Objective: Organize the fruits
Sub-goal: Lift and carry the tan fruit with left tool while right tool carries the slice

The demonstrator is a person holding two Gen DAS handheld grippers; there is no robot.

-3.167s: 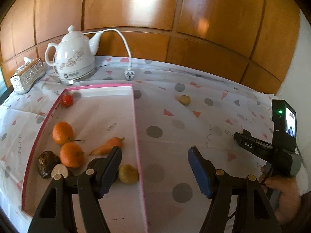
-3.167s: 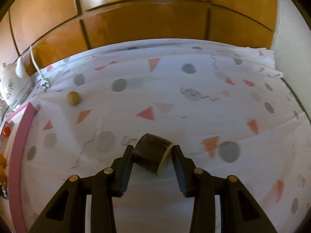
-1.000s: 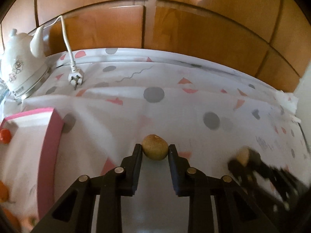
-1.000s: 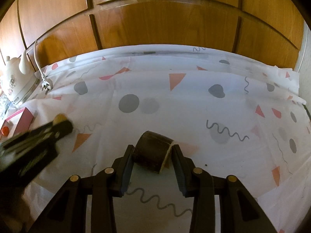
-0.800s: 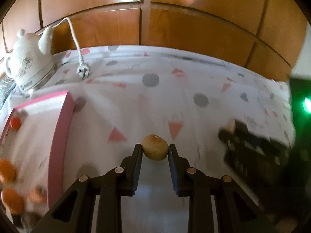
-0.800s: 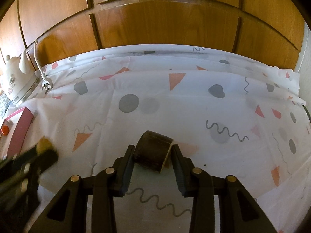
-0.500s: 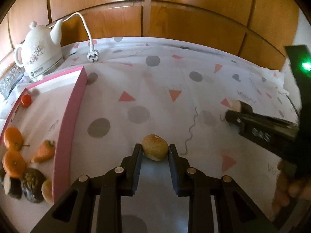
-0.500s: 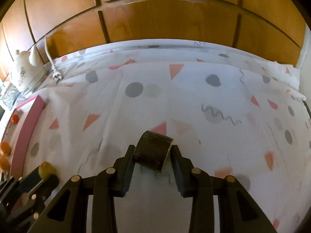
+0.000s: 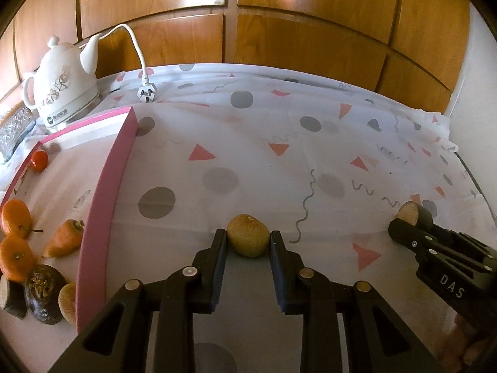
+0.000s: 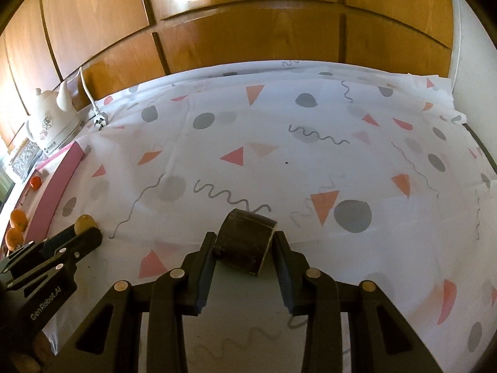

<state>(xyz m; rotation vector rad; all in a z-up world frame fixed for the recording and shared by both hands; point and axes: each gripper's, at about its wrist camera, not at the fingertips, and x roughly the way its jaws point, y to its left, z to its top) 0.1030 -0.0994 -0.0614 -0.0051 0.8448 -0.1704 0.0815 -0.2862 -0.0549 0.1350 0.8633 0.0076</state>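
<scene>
My left gripper [image 9: 248, 238] is shut on a brown kiwi [image 9: 248, 238] and holds it above the tablecloth, to the right of the pink-rimmed tray [image 9: 105, 183]. My right gripper [image 10: 243, 243] is shut on a dark cut fruit piece [image 10: 243, 243] with a pale cut face. The right gripper also shows in the left wrist view [image 9: 410, 220] at far right. The left gripper with the kiwi shows in the right wrist view [image 10: 85, 227] at lower left. The tray holds two oranges [image 9: 15, 236], a carrot [image 9: 63, 242], a small tomato [image 9: 38, 160] and dark fruit pieces [image 9: 42, 292].
A white kettle [image 9: 63, 90] with its cord and plug [image 9: 146, 93] stands at the back left. A glass box [image 9: 12, 124] sits beside it. Wooden panelling [image 9: 279, 31] runs behind the table. A white wall [image 10: 475, 62] bounds the right side.
The left gripper closed on the kiwi on the cloth and drew it back toward the front, nearer the tray. The right gripper keeps its dark piece and has shifted slightly.
</scene>
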